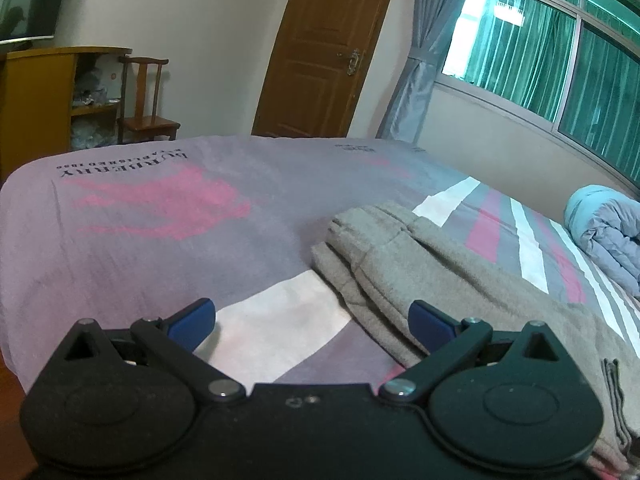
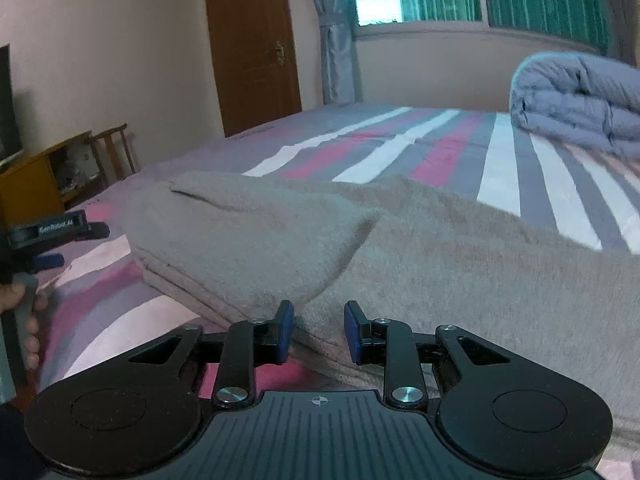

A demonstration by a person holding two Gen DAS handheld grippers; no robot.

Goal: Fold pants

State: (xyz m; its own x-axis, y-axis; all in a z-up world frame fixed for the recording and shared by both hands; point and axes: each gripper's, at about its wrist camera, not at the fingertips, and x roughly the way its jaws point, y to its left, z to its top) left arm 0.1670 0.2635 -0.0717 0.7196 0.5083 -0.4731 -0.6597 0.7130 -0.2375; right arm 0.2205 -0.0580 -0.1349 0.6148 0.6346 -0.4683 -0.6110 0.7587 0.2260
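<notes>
Grey pants lie folded along their length on the striped bed sheet, with the waistband towards the far end. My right gripper sits at the pants' near edge. Its blue pads stand narrowly apart with a ridge of grey fabric filling the gap between them. My left gripper hovers low over the sheet to the left of the pants, jaws wide open and nothing between them. Its right pad overlaps the edge of the pants. The left gripper also shows at the far left of the right wrist view, held by a hand.
A rolled blue-grey quilt lies at the far right of the bed. Beyond the bed stand a wooden chair, a yellow cabinet and a brown door. A window with green curtains fills the right wall.
</notes>
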